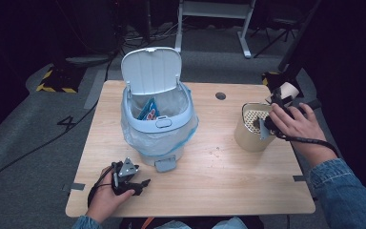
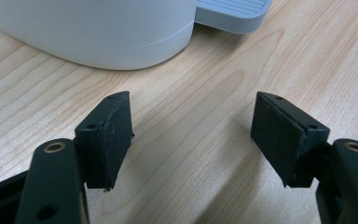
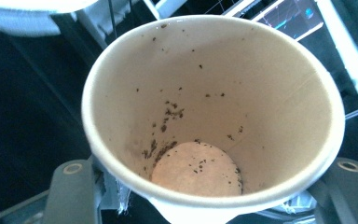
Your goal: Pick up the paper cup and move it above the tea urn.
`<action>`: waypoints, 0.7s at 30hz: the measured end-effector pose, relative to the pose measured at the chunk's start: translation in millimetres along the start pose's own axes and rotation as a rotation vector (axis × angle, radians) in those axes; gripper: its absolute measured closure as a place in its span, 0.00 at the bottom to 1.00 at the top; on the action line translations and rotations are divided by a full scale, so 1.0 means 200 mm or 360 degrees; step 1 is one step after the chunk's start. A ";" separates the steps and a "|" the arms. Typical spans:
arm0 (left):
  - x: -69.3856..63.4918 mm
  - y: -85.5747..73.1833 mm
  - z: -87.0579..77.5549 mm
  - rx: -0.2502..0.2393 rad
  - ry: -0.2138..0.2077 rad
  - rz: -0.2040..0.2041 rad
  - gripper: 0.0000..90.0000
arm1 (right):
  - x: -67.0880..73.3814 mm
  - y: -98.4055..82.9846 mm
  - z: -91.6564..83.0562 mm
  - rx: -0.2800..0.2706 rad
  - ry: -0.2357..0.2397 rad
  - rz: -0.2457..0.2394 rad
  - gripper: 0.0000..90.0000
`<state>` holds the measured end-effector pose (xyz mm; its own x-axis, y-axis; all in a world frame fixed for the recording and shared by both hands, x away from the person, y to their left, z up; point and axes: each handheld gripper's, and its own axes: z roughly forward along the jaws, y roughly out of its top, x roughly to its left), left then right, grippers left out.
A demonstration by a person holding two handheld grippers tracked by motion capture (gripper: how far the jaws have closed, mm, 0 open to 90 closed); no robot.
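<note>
Presently, as found at inspection:
Worktop [image 1: 209,176]: pale wood grain, with a scatter of dark crumbs near its middle.
Left tool [image 1: 142,184]: resting low at the near left of the worktop, held in the left hand [image 1: 106,198]; jaws apart, nothing between them, bare wood visible in the gap in the left gripper view [image 2: 193,135].
Right tool [image 1: 266,125]: held in the right hand [image 1: 293,125] at the far right of the worktop, above the tan container [image 1: 248,136]; jaws clamped on the paper cup [image 3: 214,116], one on each side of its wall.
Paper cup: held up off the worktop in the right tool, mouth toward that tool's camera; dark flecks stuck to the inner wall and round bottom; otherwise empty.
Tan container: cylindrical, standing on the worktop at right, with a perforated top insert and a dark clump on it.
Pedal bin [image 1: 158,125]: pale blue-grey, at centre left of the worktop, lid [image 1: 151,70] raised, clear liner folded over the rim, blue wrapper [image 1: 148,110] inside; foot pedal [image 1: 165,165] facing the near edge, just beyond the left tool.
</note>
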<state>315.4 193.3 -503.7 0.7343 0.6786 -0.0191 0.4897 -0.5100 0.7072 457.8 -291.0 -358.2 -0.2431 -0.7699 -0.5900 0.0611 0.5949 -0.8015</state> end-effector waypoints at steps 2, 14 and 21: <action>0.00 0.00 0.00 0.0000 0.0000 0.0000 0.33 | 0.00 -0.02 0.00 -0.0018 0.0014 0.0077 0.37; 0.00 0.00 0.00 -0.0001 0.0000 -0.0001 0.33 | -0.01 -0.14 0.01 -0.0267 0.0231 0.1119 0.36; 0.00 0.00 0.00 -0.0001 0.0000 -0.0002 0.33 | 0.01 -0.21 0.02 -0.0436 0.0383 0.1757 0.35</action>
<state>315.4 193.3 -503.7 0.7339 0.6790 -0.0199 0.4901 -0.5090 0.7076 457.8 -318.5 -325.9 -0.3676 0.2443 -0.8973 0.1501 0.9678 0.2020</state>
